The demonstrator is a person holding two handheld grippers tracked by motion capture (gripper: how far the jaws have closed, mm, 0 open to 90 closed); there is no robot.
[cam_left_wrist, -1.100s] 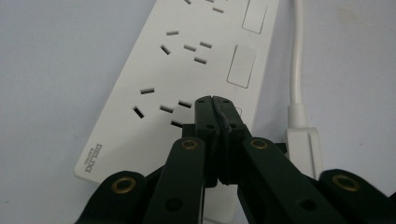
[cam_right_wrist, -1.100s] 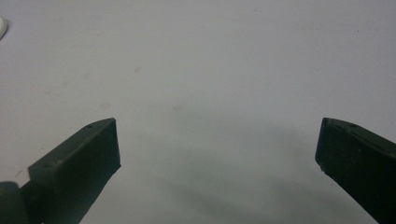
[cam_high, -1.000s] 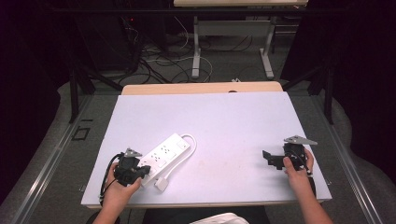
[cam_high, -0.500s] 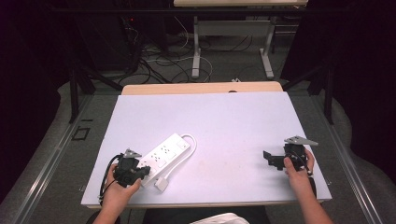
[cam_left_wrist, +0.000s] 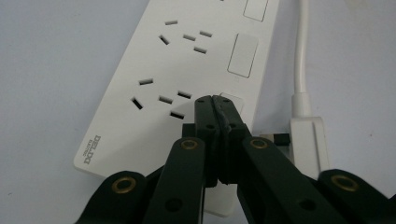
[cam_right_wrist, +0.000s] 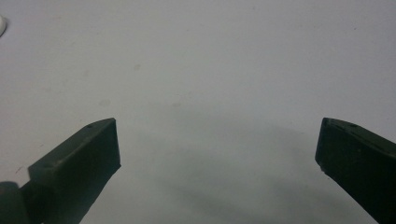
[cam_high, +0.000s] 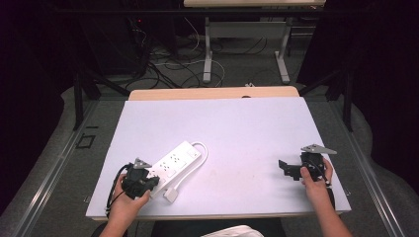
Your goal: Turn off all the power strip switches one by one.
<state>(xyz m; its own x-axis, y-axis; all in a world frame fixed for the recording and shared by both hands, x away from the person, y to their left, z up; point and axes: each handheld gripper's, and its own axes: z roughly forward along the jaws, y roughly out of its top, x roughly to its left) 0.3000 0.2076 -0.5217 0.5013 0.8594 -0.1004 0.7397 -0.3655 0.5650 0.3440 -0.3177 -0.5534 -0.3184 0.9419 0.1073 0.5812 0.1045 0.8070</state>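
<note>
Left tool (cam_left_wrist: 215,100), jaws together, tip over the near switch of a long white plastic power strip (cam_high: 173,163) on the pale table (cam_high: 247,128), its length running away rightward; right tool (cam_high: 289,169), jaws apart, well off.

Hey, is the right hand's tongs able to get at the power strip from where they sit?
Probably yes, after a long move. The right tongs sit open, far across the table from the power strip, with bare surface between. The left tongs, shut, already rest over its near end.
</note>
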